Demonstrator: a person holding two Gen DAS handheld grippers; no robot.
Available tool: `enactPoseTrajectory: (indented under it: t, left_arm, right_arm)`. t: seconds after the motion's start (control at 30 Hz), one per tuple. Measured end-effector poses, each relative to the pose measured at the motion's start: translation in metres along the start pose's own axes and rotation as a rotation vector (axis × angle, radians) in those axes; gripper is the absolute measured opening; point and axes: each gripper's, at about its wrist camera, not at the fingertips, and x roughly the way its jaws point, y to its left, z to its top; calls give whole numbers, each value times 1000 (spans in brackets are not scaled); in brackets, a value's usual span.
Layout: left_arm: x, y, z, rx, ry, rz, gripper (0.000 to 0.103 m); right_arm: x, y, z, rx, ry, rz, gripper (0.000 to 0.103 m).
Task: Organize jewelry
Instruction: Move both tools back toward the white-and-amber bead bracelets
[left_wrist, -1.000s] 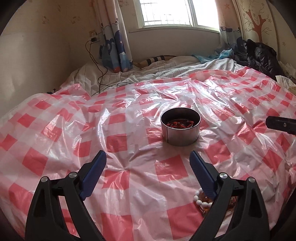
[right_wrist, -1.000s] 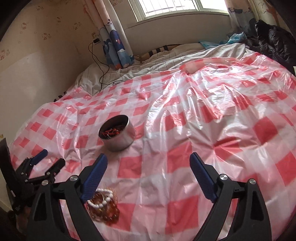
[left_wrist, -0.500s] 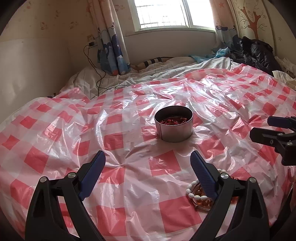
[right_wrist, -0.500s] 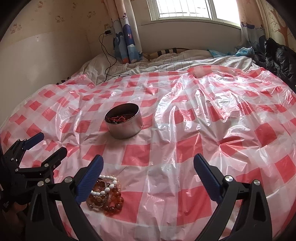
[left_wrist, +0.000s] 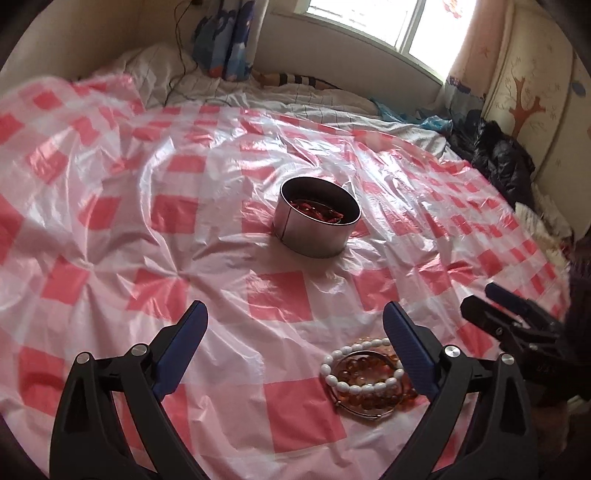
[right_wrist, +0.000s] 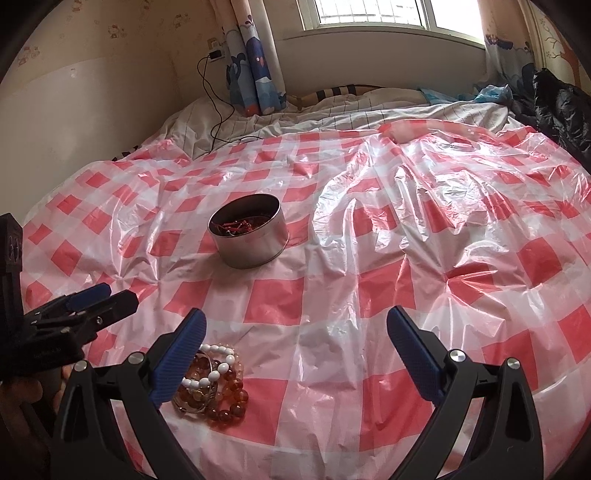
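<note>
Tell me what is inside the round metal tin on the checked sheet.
The metal tin holds a tangle of thin red pieces, likely jewelry already put in. Its near wall hides part of the floor, so anything lying beneath or beside that tangle cannot be seen.

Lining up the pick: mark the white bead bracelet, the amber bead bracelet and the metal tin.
white bead bracelet (left_wrist: 360, 386), left wrist view, near arc of beads.
amber bead bracelet (right_wrist: 231, 404), right wrist view, near beads.
metal tin (right_wrist: 255, 249), right wrist view, front wall.
</note>
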Motion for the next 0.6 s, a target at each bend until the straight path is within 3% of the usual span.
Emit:
enactPoseTrajectory:
  t: [0.1,0.27,0.43,0.6]
  left_arm:
    - [7,7,-3,-52,29,-47,92]
    - [17,-4,-6,-13,74,-98,92]
    - [21,-38,-17,156,113,-119,92]
    - [24,-77,-37,418,97,-3,92]
  right_arm:
    - [1,-2,0,8,7,5,94]
    - [3,-6,-1,31,18,14,94]
    - [5,-16,0,89,33,31,94]
    - [7,-29,0,162,48,53,94]
